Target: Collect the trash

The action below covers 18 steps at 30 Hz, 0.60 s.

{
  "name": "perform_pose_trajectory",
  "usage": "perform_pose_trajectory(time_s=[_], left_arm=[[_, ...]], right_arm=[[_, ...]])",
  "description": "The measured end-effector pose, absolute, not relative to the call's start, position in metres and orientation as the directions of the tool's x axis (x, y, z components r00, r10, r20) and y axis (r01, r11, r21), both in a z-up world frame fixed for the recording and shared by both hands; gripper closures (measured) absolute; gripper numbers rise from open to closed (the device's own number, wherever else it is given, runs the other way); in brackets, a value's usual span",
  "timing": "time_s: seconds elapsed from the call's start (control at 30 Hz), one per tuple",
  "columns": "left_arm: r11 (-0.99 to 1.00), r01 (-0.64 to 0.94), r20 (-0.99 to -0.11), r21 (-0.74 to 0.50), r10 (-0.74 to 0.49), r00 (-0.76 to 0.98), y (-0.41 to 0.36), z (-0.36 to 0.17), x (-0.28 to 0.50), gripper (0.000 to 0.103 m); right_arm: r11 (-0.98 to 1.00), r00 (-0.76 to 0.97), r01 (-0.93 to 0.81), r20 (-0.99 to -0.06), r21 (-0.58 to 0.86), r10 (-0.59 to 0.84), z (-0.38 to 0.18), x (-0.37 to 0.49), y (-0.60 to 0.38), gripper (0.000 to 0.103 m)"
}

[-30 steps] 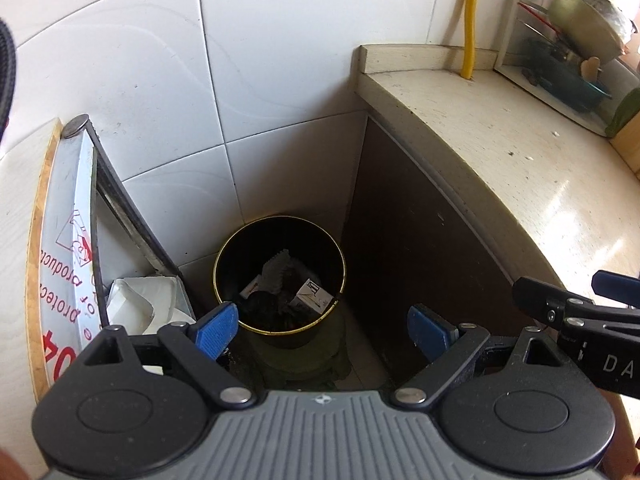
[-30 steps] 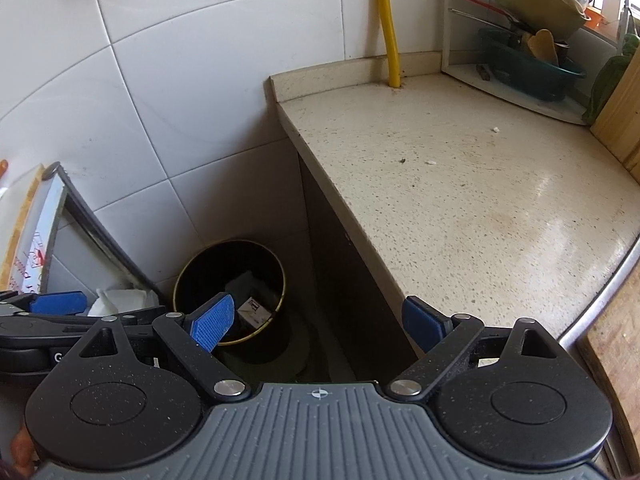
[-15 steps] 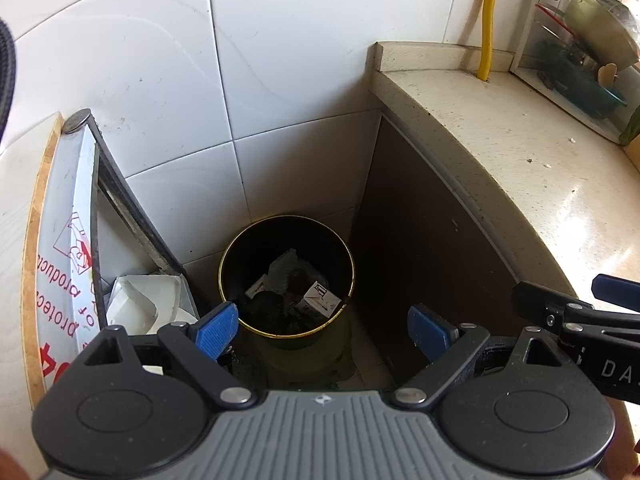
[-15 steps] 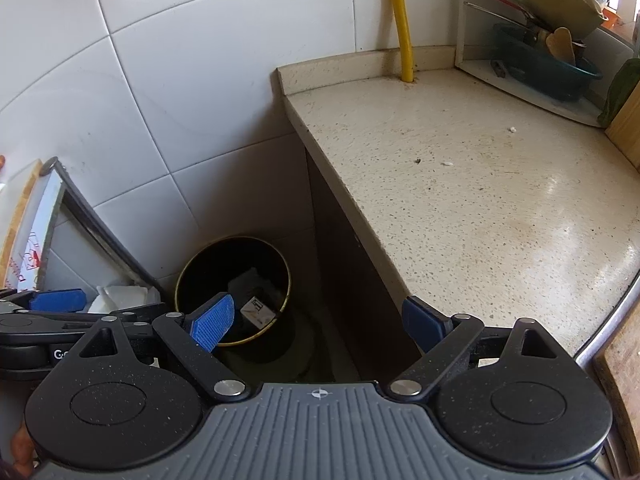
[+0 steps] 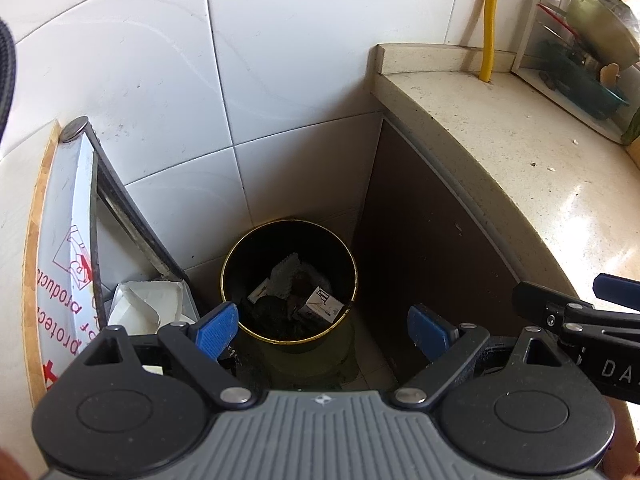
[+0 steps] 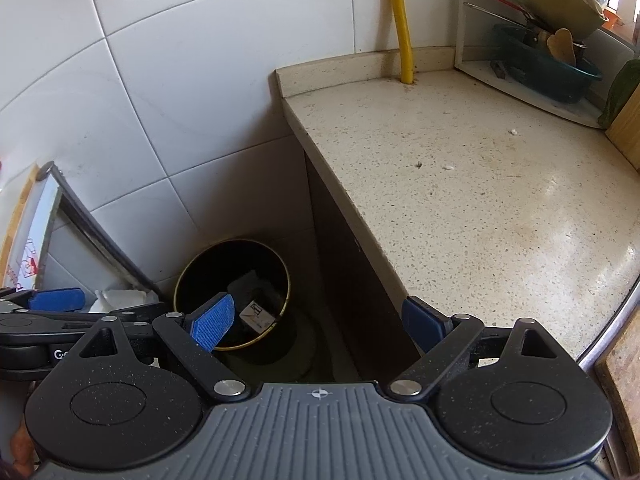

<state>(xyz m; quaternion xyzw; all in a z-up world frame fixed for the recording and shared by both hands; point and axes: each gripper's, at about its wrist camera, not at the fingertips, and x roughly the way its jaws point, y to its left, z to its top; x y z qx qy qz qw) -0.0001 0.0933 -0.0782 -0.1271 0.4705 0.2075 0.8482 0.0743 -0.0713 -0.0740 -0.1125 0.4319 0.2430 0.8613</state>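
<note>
- Left wrist view: the left gripper (image 5: pixel 322 326) hangs with its jaws spread wide and nothing between its 2 blue pads (image 5: pixel 218 326).
- Just past the pads, toward 12 o'clock, a black trash bin (image 5: pixel 289 280) with a gold rim stands on the floor in the corner between the white tiled wall (image 5: pixel 248 80) and the dark cabinet side (image 5: pixel 432 248).
- The trash sits in the bin: a small white carton (image 5: pixel 320 306) at 4 o'clock, crumpled paper (image 5: pixel 286 276) near the middle.
- A torn white box (image 5: pixel 146 304) lies at the bin's 9 o'clock.
- Part of the right gripper (image 5: pixel 576 312) shows at 3 o'clock.
- Right wrist view: the right gripper (image 6: pixel 318 322) is also spread wide and empty, held above the edge of the speckled countertop (image 6: pixel 480 208).
- The bin (image 6: pixel 232 292) lies at 10 o'clock from its left pad (image 6: pixel 212 322); a yellow hose (image 6: pixel 402 24) runs up the wall at 12 o'clock.
</note>
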Motion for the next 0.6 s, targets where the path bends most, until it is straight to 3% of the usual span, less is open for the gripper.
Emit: perform_pose_trajectory(time_s=[0.6], left_arm=[[0.901, -0.434, -0.829, 0.0, 0.243, 0.504, 0.083, -0.065, 0.005, 0.014]], right_arm=[[0.875, 0.545, -0.483, -0.776, 0.019, 0.318, -0.062, 0.071, -0.084, 0.009]])
